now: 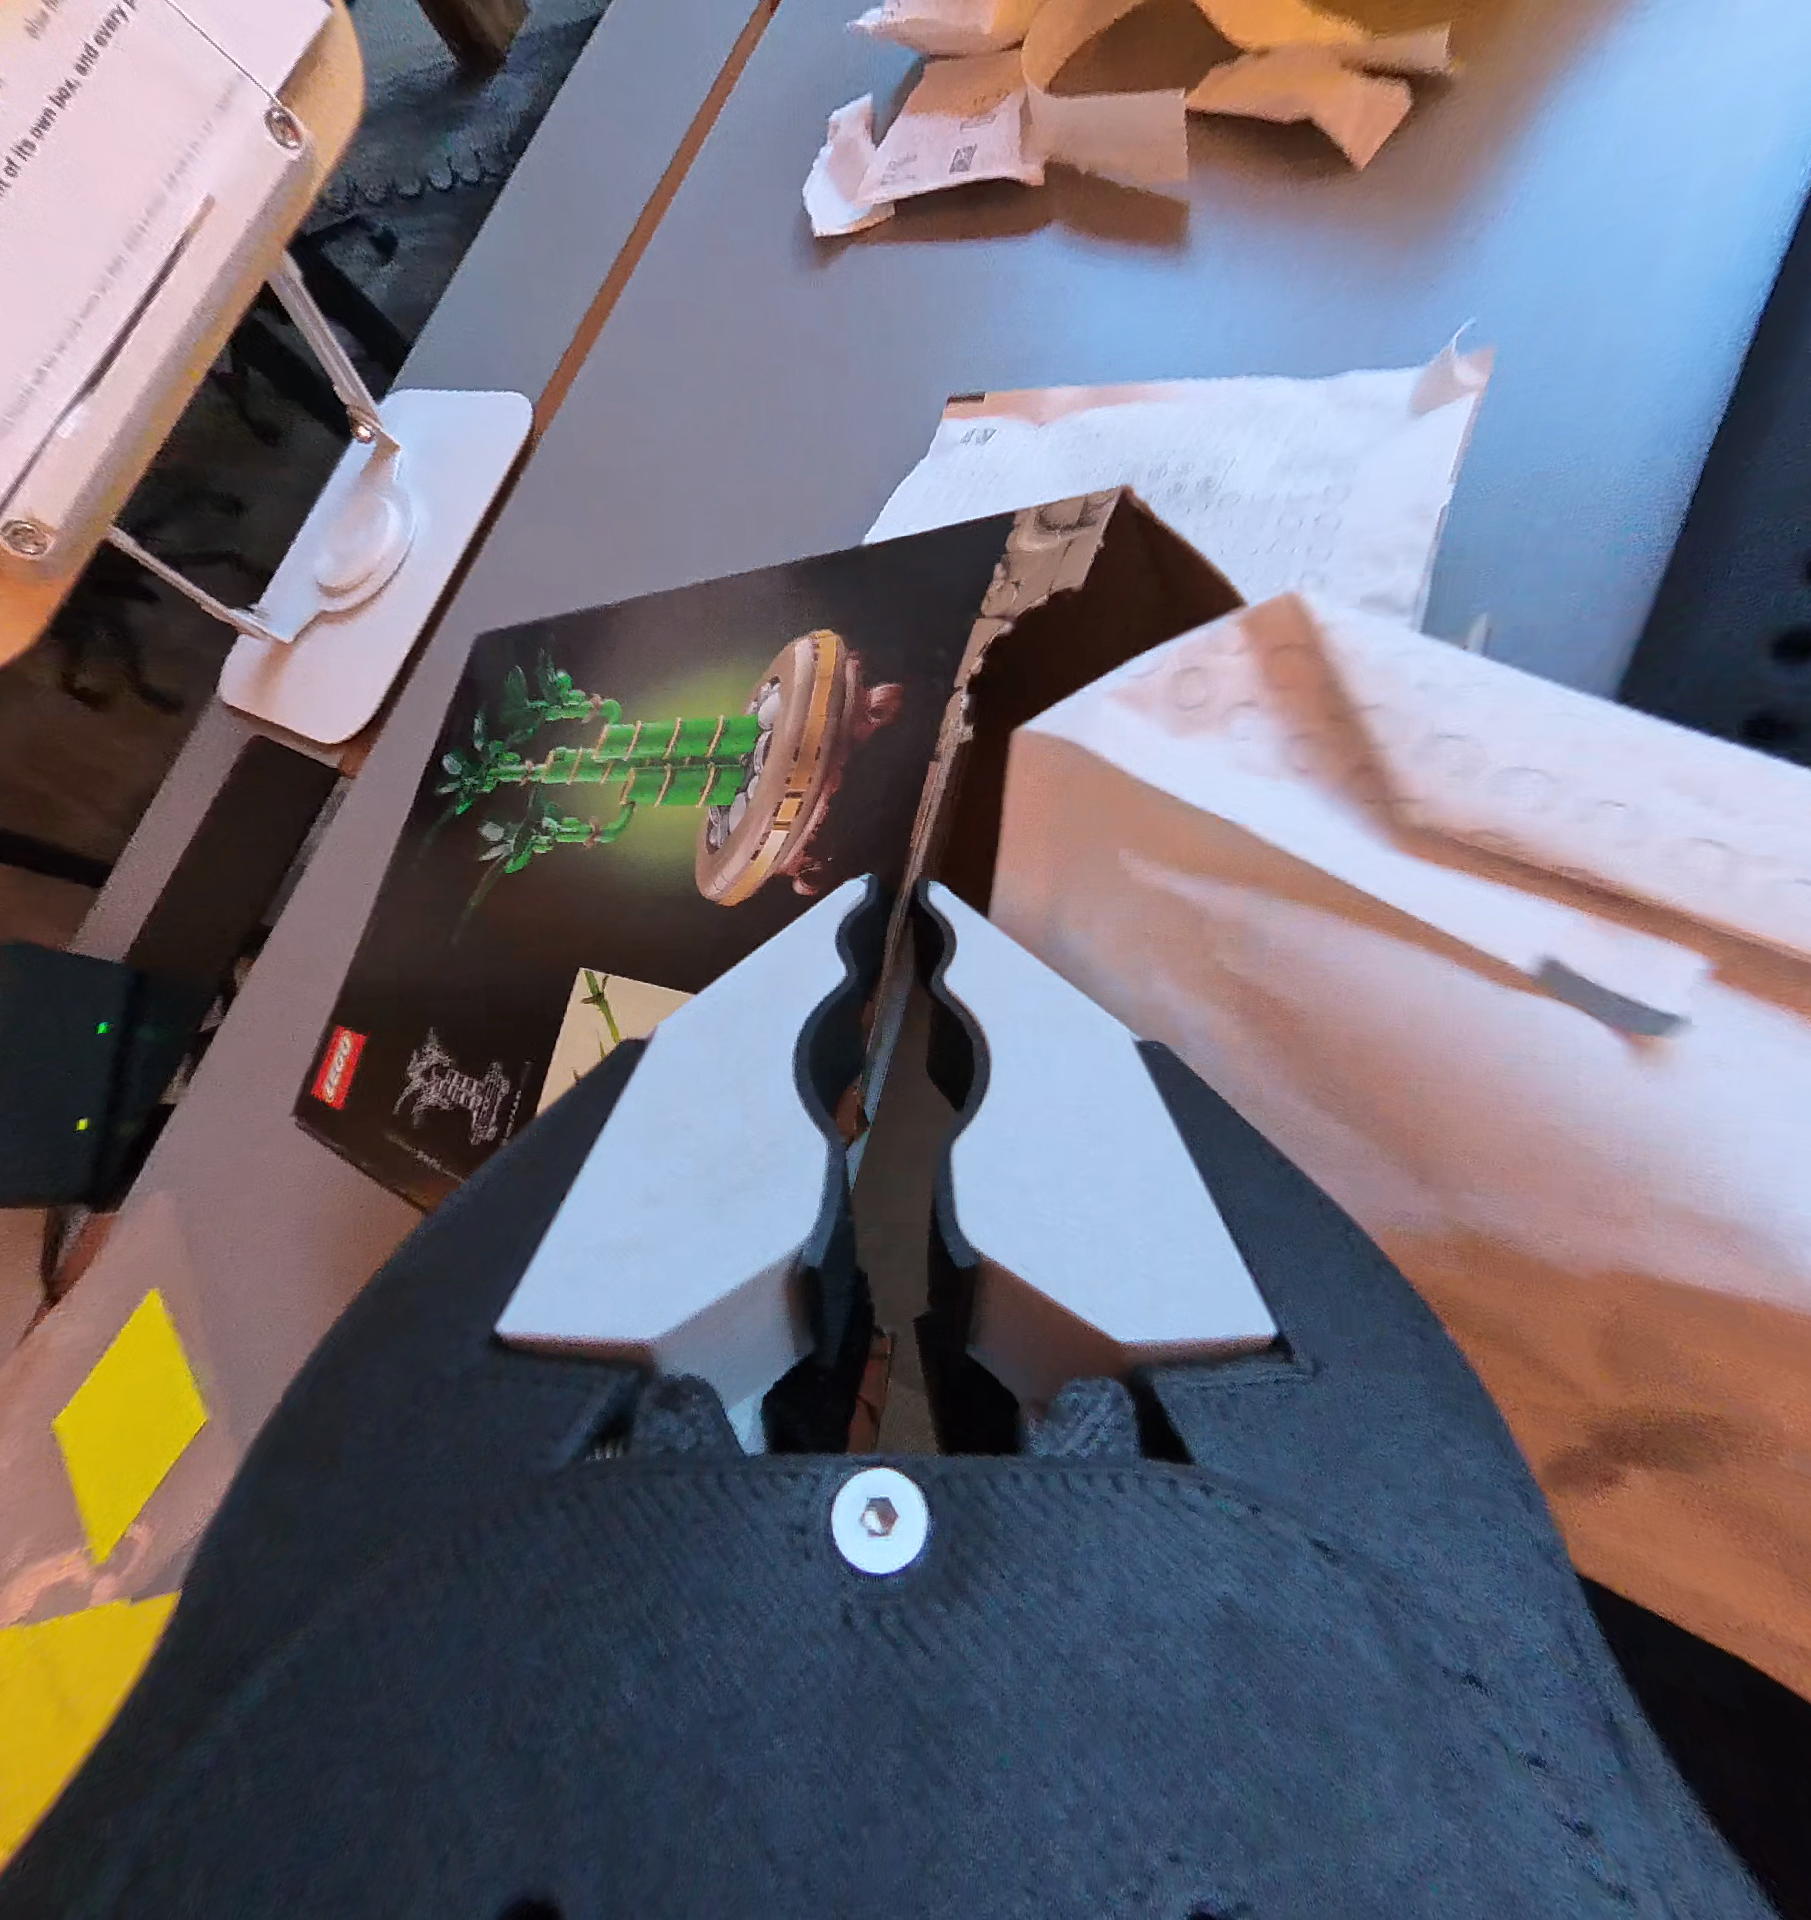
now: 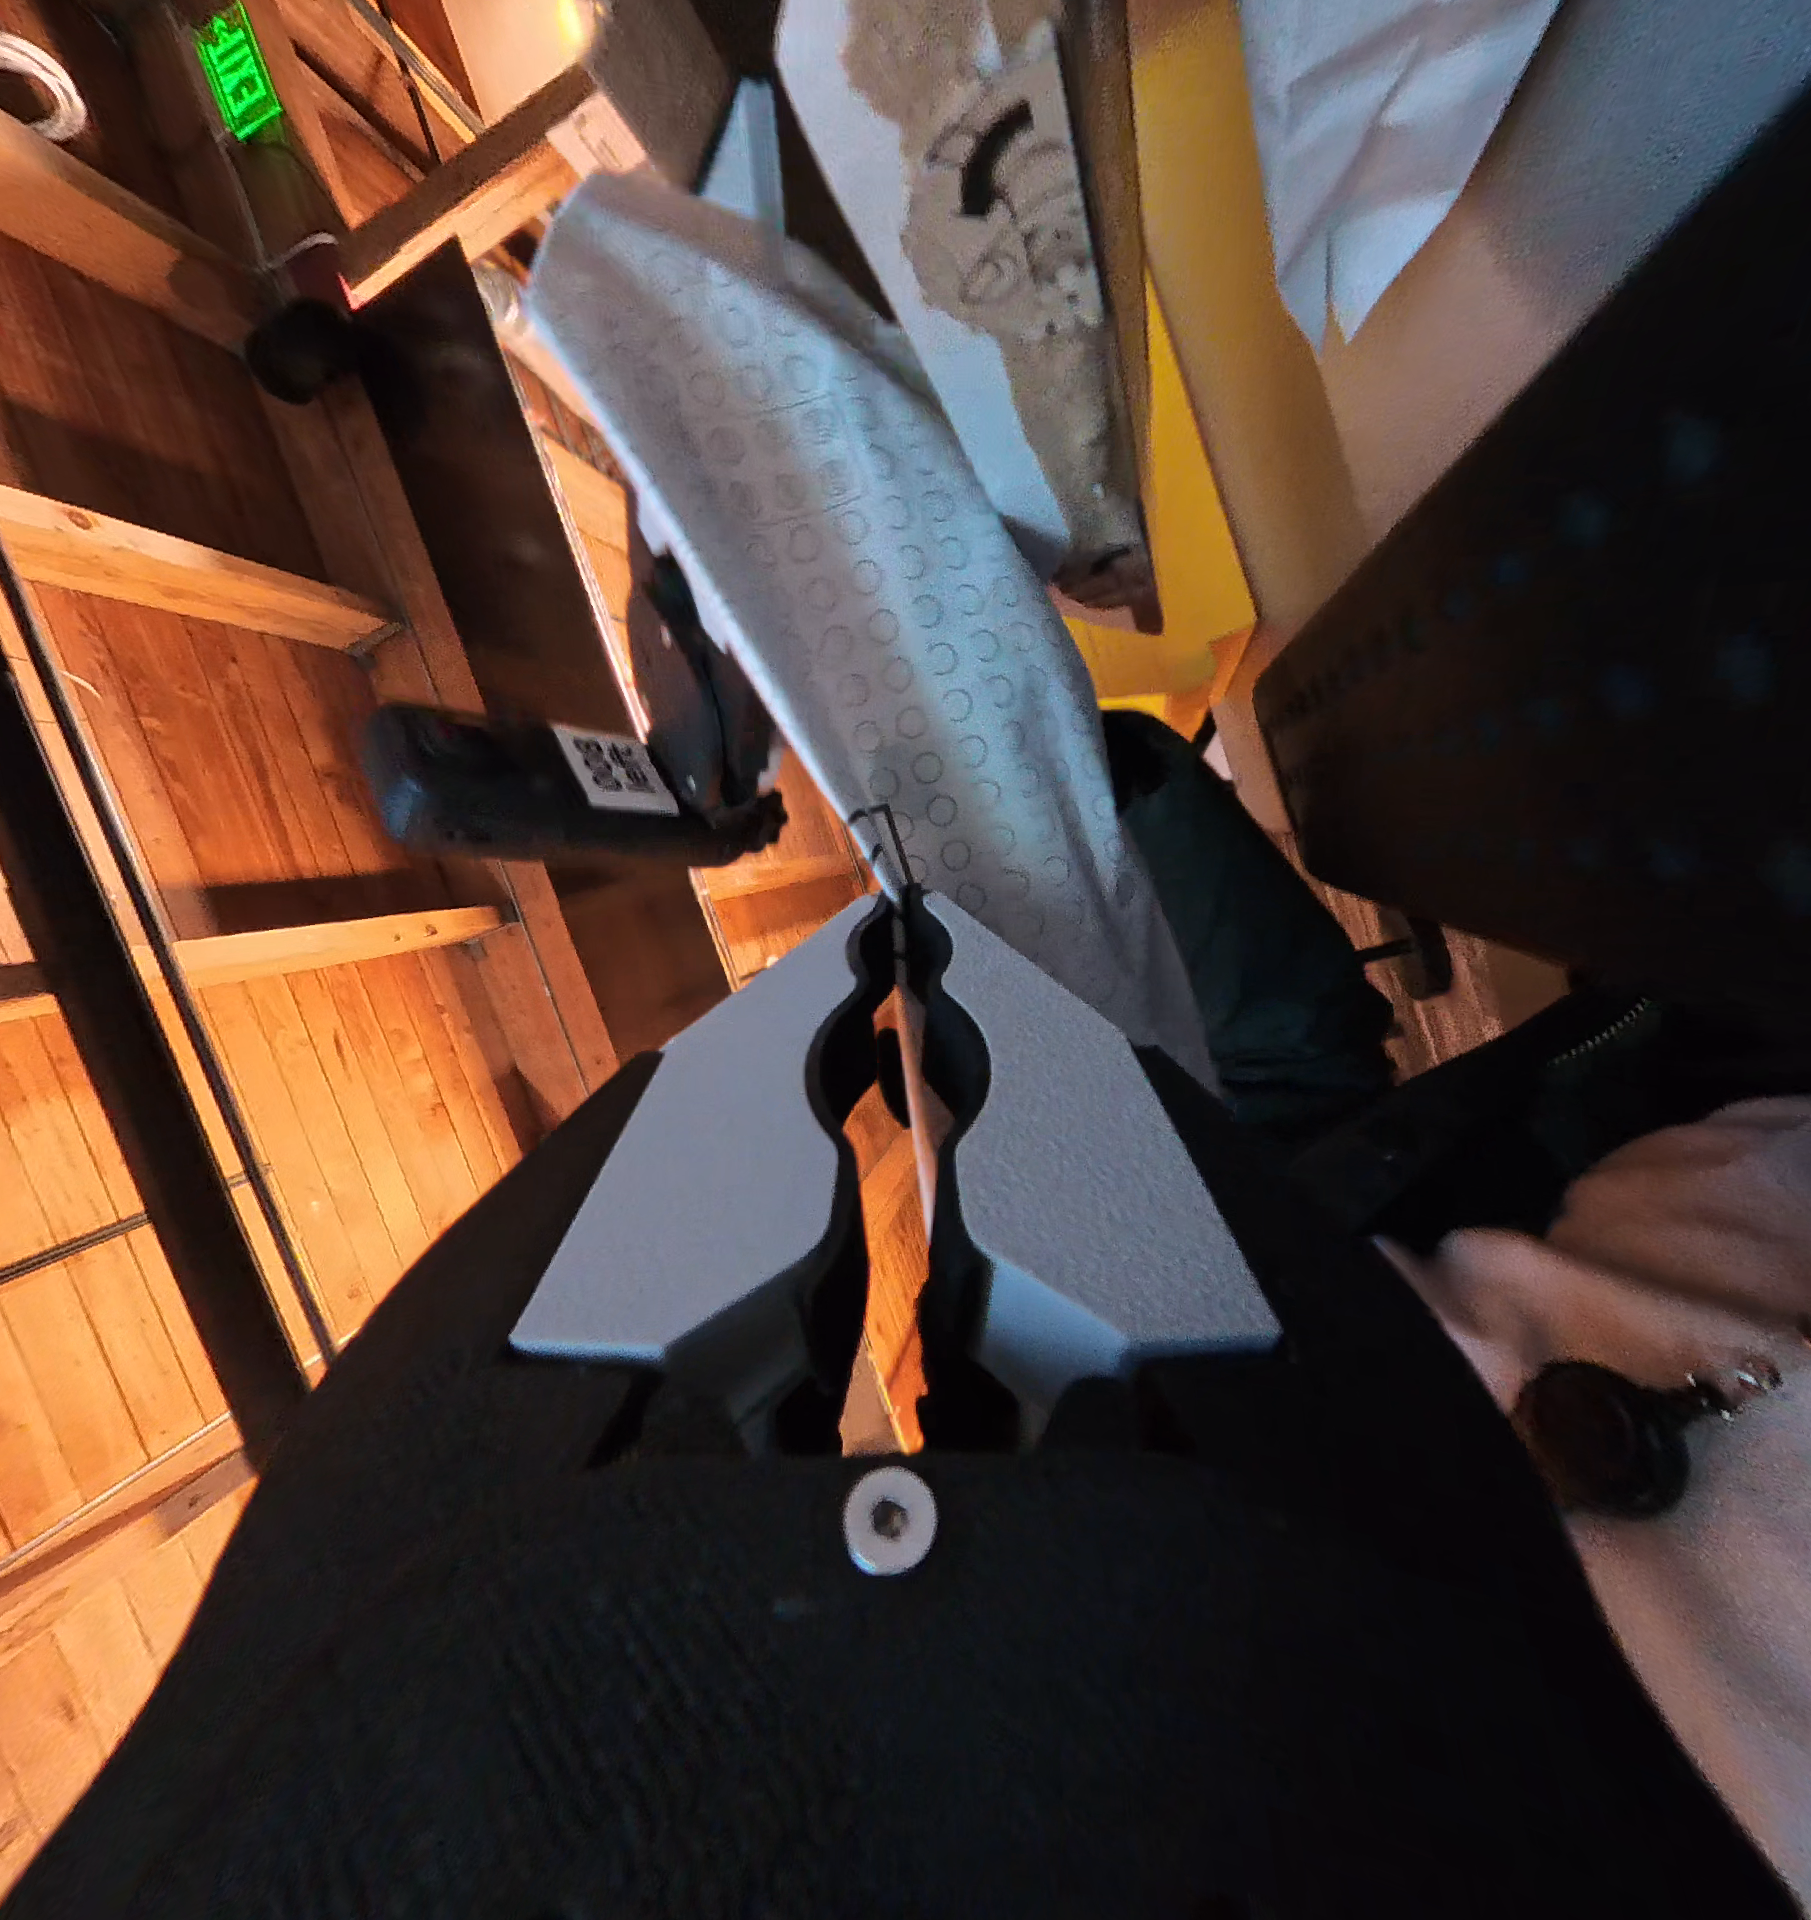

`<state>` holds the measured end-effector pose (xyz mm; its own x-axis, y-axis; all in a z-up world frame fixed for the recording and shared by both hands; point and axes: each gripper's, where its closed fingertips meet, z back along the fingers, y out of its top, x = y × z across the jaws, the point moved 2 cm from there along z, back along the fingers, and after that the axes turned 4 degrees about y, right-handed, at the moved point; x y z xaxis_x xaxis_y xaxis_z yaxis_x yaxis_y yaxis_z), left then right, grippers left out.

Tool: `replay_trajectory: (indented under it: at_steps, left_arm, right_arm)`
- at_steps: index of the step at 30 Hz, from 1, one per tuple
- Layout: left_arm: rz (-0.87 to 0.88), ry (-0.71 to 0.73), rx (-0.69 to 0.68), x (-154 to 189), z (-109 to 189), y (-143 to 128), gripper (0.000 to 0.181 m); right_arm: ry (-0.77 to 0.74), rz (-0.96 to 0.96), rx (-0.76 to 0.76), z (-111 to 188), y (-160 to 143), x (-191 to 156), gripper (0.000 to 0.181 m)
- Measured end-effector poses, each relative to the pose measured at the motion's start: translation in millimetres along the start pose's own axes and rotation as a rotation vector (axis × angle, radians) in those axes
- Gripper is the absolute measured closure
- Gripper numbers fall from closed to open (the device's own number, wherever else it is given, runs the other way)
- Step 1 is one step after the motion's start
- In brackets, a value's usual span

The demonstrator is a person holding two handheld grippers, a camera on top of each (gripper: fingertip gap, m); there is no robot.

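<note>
Fingertips of your left gripper (image 1: 893,904) pinch the torn wall of the black box (image 1: 672,831) on the grey table (image 1: 776,364); your right gripper (image 2: 906,914) clamps a paper bag's (image 2: 859,582) edge, seemingly. Either thin grip could tear or slip.

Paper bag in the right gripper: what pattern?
White paper bag printed with rows of small grey circles; clearest in the right wrist view.
</note>
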<state>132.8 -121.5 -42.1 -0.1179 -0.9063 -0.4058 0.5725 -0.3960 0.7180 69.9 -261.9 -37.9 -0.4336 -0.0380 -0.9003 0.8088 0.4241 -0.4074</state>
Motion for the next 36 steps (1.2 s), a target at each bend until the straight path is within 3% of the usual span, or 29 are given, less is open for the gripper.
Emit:
replay_trajectory:
  at_steps: [5,9,15,20,23,26,29,36]
  left_arm:
    - [0.028,-0.013,0.034,4,3,-1,0.18]
    - [-0.051,0.046,0.031,6,1,-5,0.18]
    - [0.105,-0.053,0.041,9,1,-6,0.181]
    - [-0.019,-0.033,0.073,23,2,-3,0.181]
    - [-0.07,-0.095,0.152,45,15,15,0.181]
    - [-0.065,-0.114,0.126,52,17,17,0.181]
    - [-0.036,-0.127,0.129,52,13,15,0.181]
    - [0.068,-0.192,0.149,47,16,24,0.181]
  right_arm:
    - [-0.033,0.0,0.028,-12,7,-7,0.181]
    - [-0.114,0.048,0.006,-21,5,-9,0.181]
    - [-0.292,0.037,0.034,-6,10,18,0.181]
    - [-0.189,0.008,0.055,-18,20,0,0.181]
    - [-0.187,0.053,0.073,-25,33,-10,0.181]
    - [-0.356,0.237,0.016,-25,51,-8,0.181]
    - [-0.581,0.542,-0.062,-28,62,-6,0.181]
    - [-0.816,0.998,-0.041,-46,94,-3,0.178]
